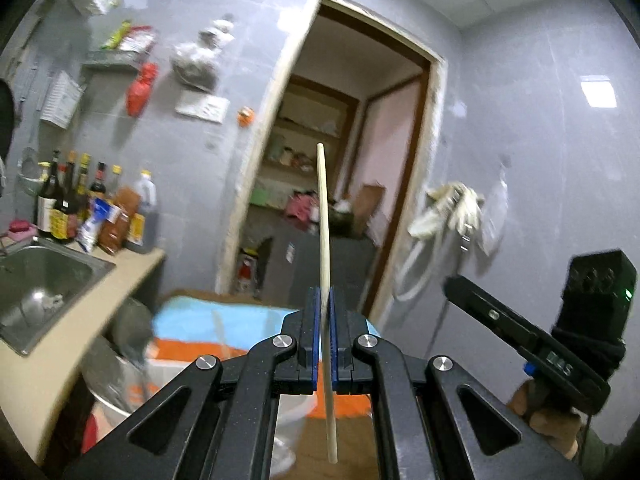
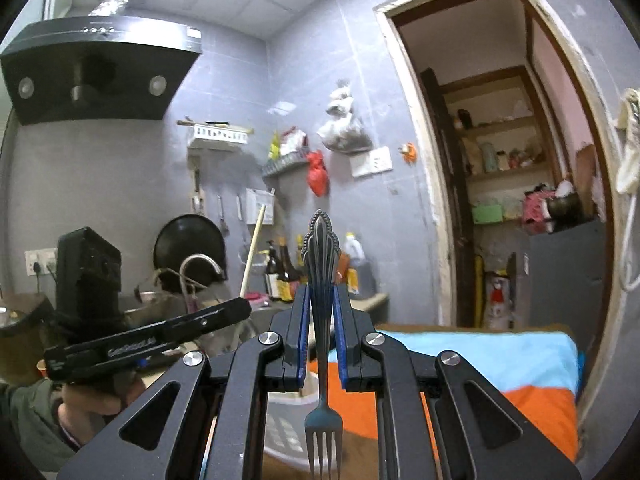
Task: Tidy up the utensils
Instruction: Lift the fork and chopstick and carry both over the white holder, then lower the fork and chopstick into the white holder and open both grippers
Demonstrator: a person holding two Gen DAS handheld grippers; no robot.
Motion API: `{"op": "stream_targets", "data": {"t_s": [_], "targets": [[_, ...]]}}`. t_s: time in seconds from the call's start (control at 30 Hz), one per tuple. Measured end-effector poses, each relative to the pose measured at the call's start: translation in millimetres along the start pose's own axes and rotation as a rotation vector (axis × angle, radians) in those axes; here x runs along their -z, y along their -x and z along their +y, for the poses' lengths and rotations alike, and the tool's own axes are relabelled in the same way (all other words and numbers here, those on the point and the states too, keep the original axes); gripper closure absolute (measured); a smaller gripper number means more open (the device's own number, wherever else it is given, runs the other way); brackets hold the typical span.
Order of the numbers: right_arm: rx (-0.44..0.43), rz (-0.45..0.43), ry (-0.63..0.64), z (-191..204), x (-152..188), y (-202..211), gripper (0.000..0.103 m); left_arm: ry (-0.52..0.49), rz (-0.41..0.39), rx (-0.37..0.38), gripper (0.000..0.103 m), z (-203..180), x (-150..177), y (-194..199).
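Closest in the left wrist view, the left gripper point(image 1: 325, 300) is clamped on a pale wooden chopstick point(image 1: 325, 232). The stick runs upright between the blue pads point(image 1: 316, 320), its lower end hanging below the fingers and its upper end rising well above them, in the air in front of the doorway. At the lower right of that view the right gripper point(image 1: 520, 336) shows from the side, held by the person's hand point(image 1: 548, 420).

In the right wrist view, the right gripper point(image 2: 320, 312) is clenched on a dark metal fork point(image 2: 322, 320). The fork stands upright with its tines pointing down toward the camera and its ornate handle end rising above the fingertips. At the left of this view the left gripper point(image 2: 236, 312) appears side-on, with the chopstick point(image 2: 251, 252) slanting up out of it.

Below both tools lies a cloth point(image 2: 500, 368) in light blue and orange bands. On it, just under the fork, stands a white slotted basket point(image 2: 284, 428), partly hidden by the gripper.

Farther left, a beige worktop point(image 1: 52, 344) carries a steel sink point(image 1: 44, 292). A cluster of sauce bottles point(image 1: 76, 204) stands at the worktop's far edge against the grey tiled wall.

Beyond, a black range hood point(image 2: 96, 76) hangs on the wall, and an open doorway point(image 2: 508, 160) leads to wooden shelves holding jars.
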State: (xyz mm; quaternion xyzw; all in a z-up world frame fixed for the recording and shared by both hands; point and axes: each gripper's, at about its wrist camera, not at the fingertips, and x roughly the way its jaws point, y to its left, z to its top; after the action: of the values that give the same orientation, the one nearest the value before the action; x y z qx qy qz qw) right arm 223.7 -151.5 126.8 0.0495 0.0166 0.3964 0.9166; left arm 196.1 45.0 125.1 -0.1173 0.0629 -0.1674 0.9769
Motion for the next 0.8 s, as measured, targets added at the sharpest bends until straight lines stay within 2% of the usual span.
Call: {"op": "stream_targets", "data": {"t_s": [0.23,0.43,0.63,0.8], "targets": [[-0.047,-0.044,0.005,19,-11,-37,0.094,0.014,-0.104,-0.127,0.101,61,-19,9],[-0.009,-0.073,0.023,20,-1,-59,0.094,0.027,-0.178,-0.200,0.101,103,-11,12],[0.019,-0.069,0.027,19,19,-80,0.094,0.013,-0.236,-0.233,0.101,121,9,14],[0.019,-0.061,0.014,14,36,-90,0.094,-0.003,-0.282,-0.247,0.101,120,23,15]]}}
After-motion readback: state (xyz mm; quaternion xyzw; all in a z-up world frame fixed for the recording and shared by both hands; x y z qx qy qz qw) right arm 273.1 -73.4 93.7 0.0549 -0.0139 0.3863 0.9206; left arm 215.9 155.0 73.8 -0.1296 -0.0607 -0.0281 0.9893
